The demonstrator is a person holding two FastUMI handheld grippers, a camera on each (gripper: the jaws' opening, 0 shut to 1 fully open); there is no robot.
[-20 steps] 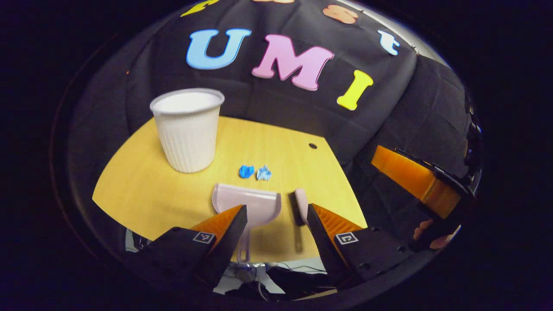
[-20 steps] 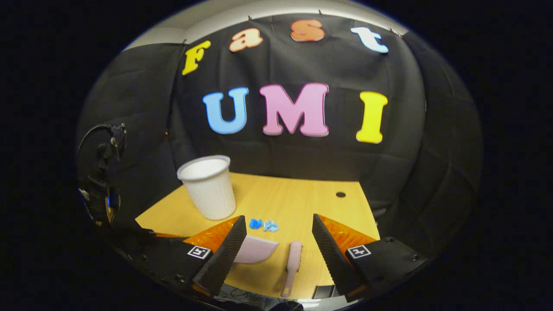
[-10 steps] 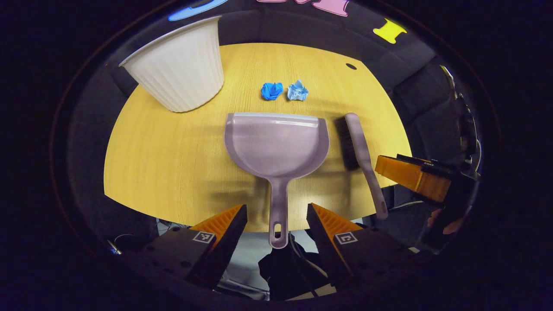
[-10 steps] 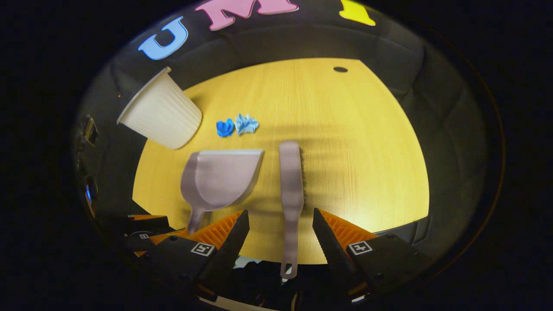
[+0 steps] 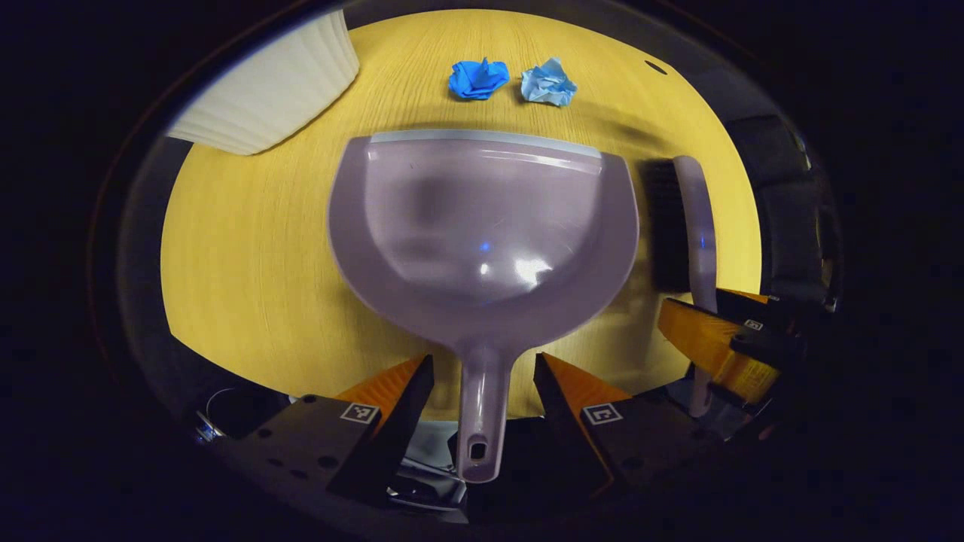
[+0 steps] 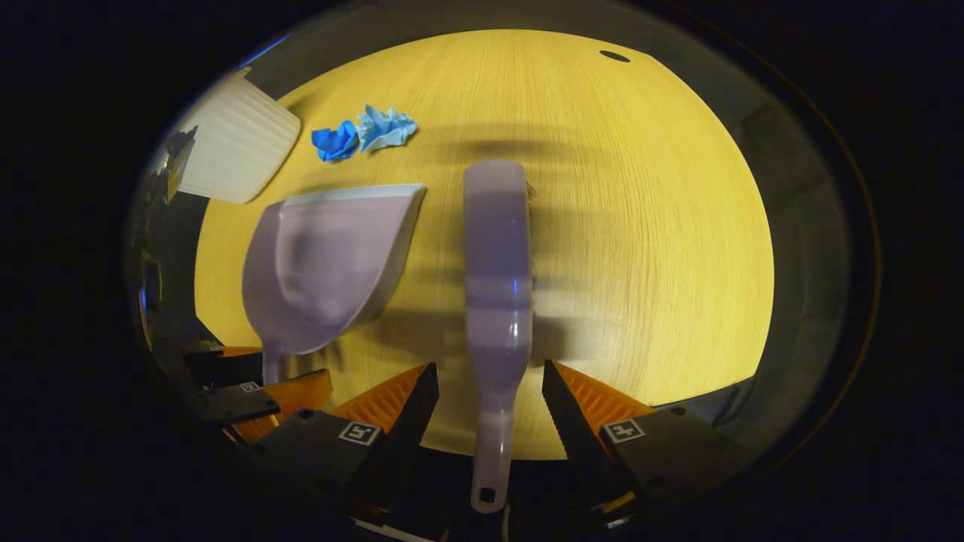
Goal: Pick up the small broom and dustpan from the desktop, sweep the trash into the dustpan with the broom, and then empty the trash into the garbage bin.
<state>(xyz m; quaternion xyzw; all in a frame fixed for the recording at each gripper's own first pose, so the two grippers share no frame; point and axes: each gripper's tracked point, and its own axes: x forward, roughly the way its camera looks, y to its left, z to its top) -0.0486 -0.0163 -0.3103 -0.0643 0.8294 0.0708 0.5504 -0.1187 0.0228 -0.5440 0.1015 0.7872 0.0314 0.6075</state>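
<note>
In the left gripper view, the left gripper (image 5: 483, 376) is spread wide with the handle of the lilac dustpan (image 5: 482, 226) lying between its fingers, neither finger touching it; the pan's mouth faces away, towards two crumpled paper scraps, one dark blue (image 5: 478, 78) and one pale blue (image 5: 549, 82), with the white ribbed garbage bin (image 5: 271, 90) off to the far left. In the right gripper view, the right gripper (image 6: 489, 391) is likewise spread, the handle of the small broom (image 6: 495, 256) running between its fingers without contact, straight ahead on the yellow wooden desktop (image 6: 648, 226). There the dustpan lies just left of the broom.
</note>
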